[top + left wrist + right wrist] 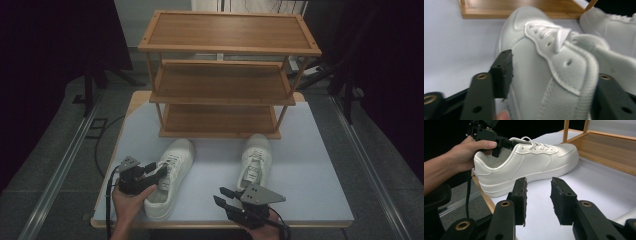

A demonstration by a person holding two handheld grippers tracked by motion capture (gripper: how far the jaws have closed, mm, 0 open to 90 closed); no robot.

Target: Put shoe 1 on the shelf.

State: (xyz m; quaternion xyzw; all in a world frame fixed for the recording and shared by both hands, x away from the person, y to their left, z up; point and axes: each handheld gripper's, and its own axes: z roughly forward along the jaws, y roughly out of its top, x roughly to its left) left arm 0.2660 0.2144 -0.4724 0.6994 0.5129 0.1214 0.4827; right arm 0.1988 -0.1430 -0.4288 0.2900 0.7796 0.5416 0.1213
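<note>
The right gripper (226, 196) hung over the near edge of the counter (310, 165) with its fingers (520, 195) released and nothing between them, the right shoe (255, 162) lying just beyond, toe toward the shelf (220, 80). The left gripper (152, 172) sat at the collar of the left shoe (170, 177), which lay near the counter's front left corner, its toe also pointing at the shelf. One finger (502, 72) lay against the shoe's outer side wall while the other reached in at the opening by the padded collar (589, 75); the fingers straddled that wall but, as far as the views showed, were not yet clenched on it.

To do this grasp well, the fingers should have closed squarely on the side wall below the collar stitching, deep enough that the soft edge would not fold and slip out. A lift would best have kept the sole level, since the heavy toe would tend to tip the shoe forward. The bottom tier of the shelf stood open just past both toes.
</note>
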